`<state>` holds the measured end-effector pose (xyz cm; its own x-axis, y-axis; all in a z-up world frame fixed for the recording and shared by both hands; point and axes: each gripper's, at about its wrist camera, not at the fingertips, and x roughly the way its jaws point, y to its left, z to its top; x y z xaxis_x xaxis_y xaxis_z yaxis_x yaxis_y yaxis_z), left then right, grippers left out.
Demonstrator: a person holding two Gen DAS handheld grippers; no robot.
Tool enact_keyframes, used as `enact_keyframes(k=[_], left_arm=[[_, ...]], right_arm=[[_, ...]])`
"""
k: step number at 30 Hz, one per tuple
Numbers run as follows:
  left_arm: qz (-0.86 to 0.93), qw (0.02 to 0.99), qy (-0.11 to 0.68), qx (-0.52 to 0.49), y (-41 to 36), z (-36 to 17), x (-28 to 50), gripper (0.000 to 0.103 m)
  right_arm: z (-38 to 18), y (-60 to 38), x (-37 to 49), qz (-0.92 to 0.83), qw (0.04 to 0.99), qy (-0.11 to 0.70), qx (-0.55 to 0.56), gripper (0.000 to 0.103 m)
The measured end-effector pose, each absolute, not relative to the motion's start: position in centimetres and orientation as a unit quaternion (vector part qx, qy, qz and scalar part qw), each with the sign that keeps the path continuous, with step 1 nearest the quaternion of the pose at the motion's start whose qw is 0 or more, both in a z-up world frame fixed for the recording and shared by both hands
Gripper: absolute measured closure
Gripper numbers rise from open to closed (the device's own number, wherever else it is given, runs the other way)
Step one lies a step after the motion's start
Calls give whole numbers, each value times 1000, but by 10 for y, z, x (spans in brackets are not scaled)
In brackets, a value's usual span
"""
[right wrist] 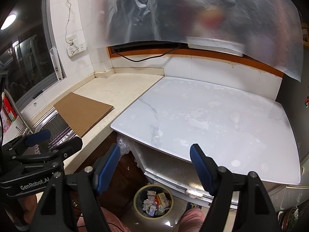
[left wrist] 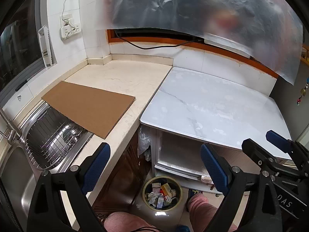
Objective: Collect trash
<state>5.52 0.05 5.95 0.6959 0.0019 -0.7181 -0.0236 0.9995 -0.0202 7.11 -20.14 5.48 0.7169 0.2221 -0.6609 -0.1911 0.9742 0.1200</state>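
With the white table (right wrist: 222, 116) bare and the bin (left wrist: 162, 194) full below its front edge, collecting looks finished — both tongs, left gripper (left wrist: 154, 169) and right gripper (right wrist: 154, 171), gape wide, holding nothing; next, withdraw.

Each black hand-held gripper (left wrist: 154, 166) has ribbed blue pads (right wrist: 108, 166), silver screws and white "GenRobot.AI" lettering (right wrist: 34, 183).

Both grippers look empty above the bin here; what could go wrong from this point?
1. The round trash bin on the floor already holds cartons and crumpled paper near its rim; more pieces may spill out.
2. The flat brown cardboard sheet overhangs the steel sink; a careless grab might tip it in.
3. The open left gripper and open right gripper hang close together and might collide.
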Motion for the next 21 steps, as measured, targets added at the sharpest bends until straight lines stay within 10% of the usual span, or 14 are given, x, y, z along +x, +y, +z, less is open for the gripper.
enact_keyframes(k=[21], left_arm=[[7,918,397,-12,1,52,60,10]], right_arm=[[51,-207,76,111,925,362,21,28]])
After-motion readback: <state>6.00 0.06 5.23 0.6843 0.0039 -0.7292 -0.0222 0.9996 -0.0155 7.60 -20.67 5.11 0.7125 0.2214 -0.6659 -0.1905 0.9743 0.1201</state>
